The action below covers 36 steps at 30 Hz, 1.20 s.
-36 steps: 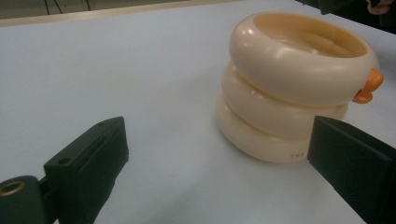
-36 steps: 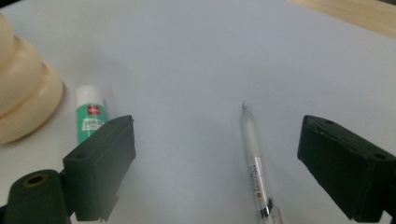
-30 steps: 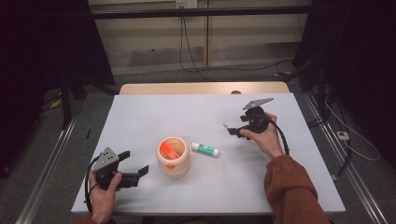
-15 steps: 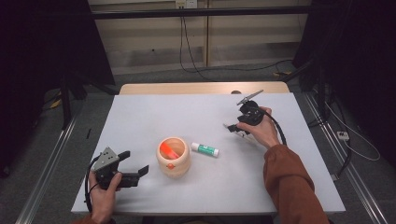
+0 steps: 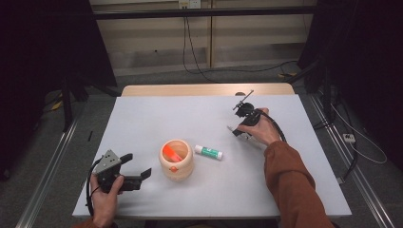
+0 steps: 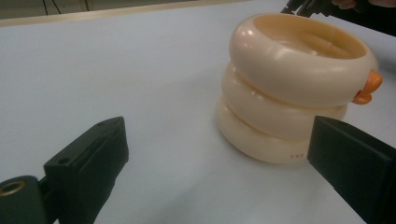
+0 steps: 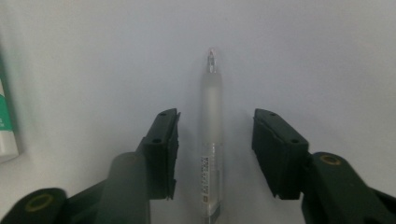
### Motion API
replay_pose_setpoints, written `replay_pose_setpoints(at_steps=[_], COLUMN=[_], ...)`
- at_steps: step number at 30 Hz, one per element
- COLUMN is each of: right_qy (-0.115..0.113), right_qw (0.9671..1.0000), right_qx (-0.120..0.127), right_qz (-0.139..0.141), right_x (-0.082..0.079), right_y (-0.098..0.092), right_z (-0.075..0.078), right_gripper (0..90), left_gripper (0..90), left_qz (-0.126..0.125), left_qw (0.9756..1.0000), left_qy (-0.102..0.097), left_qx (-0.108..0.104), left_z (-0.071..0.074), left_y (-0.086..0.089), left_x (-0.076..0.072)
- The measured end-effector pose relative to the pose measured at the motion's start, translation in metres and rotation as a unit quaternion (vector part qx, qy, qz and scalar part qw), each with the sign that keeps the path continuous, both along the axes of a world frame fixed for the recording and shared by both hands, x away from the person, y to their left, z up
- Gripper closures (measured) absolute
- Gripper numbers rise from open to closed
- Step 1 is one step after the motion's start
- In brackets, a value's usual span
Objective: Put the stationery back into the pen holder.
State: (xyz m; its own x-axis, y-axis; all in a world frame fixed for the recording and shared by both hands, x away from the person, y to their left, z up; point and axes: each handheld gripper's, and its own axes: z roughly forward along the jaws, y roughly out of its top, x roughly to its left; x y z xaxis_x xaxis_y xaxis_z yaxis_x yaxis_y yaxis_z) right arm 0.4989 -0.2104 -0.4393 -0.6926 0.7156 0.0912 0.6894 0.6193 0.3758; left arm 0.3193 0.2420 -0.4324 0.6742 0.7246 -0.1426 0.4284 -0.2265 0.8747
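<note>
Pick-up step: right gripper (image 7: 215, 154) straddles the pen (image 7: 211, 140) lying flat on the table (image 5: 142, 118); jaws have just been closing, not yet touching it. Next: close fully, lift. Left gripper (image 5: 135, 166) open, empty, beside the cup (image 5: 176, 159).

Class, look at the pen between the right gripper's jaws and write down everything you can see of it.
The pen is a slim stick with a frosted, see-through barrel that looks like plastic, a small clear tip at its far end and a printed label near its near end. It lies flat on the white table, lengthwise between the jaws of the right gripper, which have just been closing. Gaps show on both sides, so neither pad touches it yet. Only the table touches it.
</note>
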Motion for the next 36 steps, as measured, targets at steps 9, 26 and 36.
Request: replay_pose_setpoints(at_steps=[9, 26, 36], right_qy=[0.003, 0.003, 0.001], right_qw=[0.9997, 0.9997, 1.0000], right_qx=[-0.011, -0.020, -0.003], right_qz=[0.020, 0.011, -0.001], right_x=[0.0009, 0.0024, -0.0019], right_y=[0.0044, 0.0062, 0.0006], right_z=[-0.0043, -0.0044, 0.0016], right_gripper=[71.5, 81.0, 81.1], left_gripper=[5.1, 5.1, 5.1], left_qz=[-0.001, -0.002, 0.000], left_qw=[1.0000, 1.0000, 1.0000], left_qy=[-0.002, -0.002, -0.002], left_qx=[0.001, 0.003, 0.002], left_z=[0.0004, 0.0002, 0.0002], left_y=[0.0004, -0.0004, 0.0006], left_x=[-0.0001, 0.0000, 0.0003])
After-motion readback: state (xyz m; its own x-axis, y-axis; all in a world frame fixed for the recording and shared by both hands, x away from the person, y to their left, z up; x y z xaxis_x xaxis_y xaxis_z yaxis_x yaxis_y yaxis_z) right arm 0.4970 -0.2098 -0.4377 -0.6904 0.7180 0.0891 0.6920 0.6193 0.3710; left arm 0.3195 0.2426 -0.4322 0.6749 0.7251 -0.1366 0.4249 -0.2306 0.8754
